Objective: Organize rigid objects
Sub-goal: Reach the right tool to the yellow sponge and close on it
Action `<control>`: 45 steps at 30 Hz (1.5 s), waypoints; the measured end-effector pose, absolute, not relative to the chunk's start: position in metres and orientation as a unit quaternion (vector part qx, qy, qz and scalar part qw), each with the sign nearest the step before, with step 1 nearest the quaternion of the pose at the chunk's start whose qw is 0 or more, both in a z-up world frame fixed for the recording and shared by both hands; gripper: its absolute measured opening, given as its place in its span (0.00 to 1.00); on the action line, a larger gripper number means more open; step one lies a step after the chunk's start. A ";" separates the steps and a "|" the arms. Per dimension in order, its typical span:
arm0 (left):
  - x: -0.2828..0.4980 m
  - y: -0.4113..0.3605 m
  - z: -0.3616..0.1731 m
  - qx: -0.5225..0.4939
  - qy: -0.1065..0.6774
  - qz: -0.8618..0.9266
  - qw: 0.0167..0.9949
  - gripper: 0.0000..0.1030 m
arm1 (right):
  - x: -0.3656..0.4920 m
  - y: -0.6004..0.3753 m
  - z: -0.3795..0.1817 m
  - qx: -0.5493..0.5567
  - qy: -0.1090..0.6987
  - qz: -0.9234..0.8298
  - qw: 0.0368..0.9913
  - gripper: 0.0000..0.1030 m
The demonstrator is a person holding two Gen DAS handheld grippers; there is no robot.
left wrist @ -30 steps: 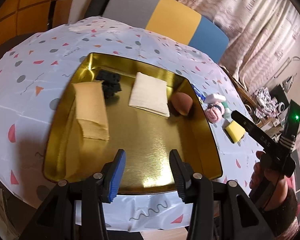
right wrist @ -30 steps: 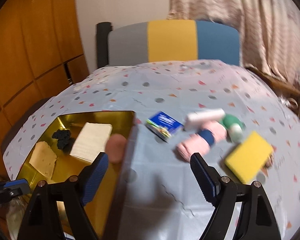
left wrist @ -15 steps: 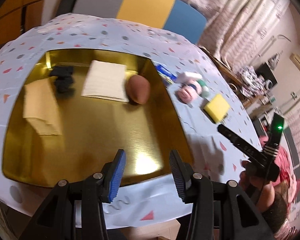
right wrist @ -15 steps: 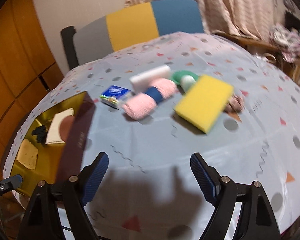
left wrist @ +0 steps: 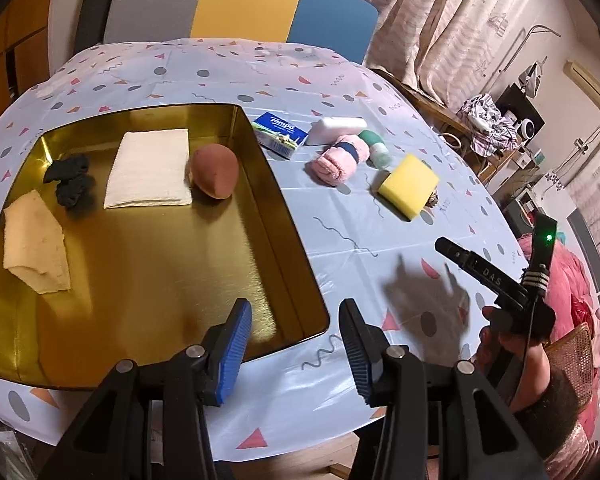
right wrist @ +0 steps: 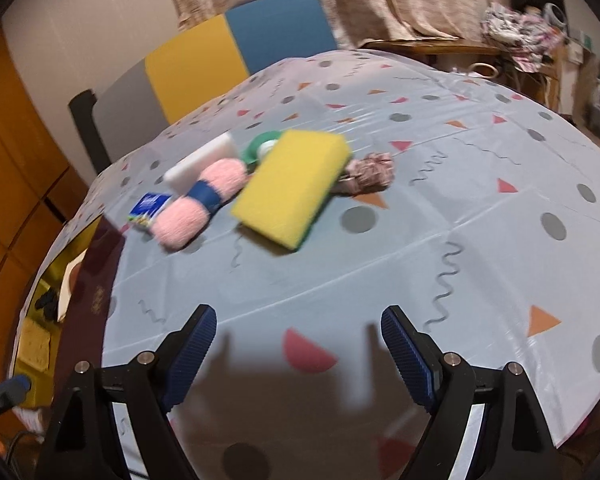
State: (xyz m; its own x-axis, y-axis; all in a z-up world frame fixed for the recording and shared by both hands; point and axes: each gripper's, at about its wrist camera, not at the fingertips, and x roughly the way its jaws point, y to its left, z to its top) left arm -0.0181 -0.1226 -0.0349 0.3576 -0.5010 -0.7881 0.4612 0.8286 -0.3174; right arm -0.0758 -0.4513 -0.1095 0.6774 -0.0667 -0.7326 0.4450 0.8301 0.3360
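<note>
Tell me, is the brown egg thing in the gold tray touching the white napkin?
Touching. In the left wrist view the brown egg lies against the right edge of the white napkin in the gold tray, with no tray floor showing between them.

A lived-in home is suggested: curtains [left wrist: 432, 20] at upper right, a patterned tablecloth [left wrist: 380, 208] in the centre, a heaped laundry pile [left wrist: 486, 124] at right.

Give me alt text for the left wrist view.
An open left gripper hovers over the near corner of a gold tray holding cloths and a brown sponge; a yellow sponge lies on the patterned tablecloth.
</note>
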 end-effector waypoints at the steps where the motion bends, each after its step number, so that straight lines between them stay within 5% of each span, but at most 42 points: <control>1: -0.018 -0.123 -0.034 -0.020 0.485 -0.289 0.825 0.44 | -0.074 -0.458 -0.109 0.259 0.371 -0.150 0.879 0.83; 9: -0.016 -0.118 -0.024 -0.031 0.461 -0.247 0.852 0.44 | -0.012 -0.477 -0.085 0.268 0.353 -0.179 0.879 0.98; 19: -0.014 -0.095 -0.016 -0.046 0.452 -0.211 0.866 0.44 | 0.069 -0.474 -0.107 0.216 0.399 -0.242 0.858 0.98; 22: -0.013 -0.091 -0.017 -0.051 0.455 -0.206 0.865 0.44 | 0.068 -0.476 -0.120 0.212 0.407 -0.239 0.856 0.84; 26: -0.012 -0.095 -0.019 -0.049 0.457 -0.210 0.863 0.44 | 0.054 -0.483 -0.123 0.232 0.387 -0.215 0.866 0.80; 45: 0.002 -0.219 -0.001 0.071 0.436 -0.291 0.848 0.44 | -0.029 -0.495 -0.121 0.226 0.348 -0.148 0.898 0.80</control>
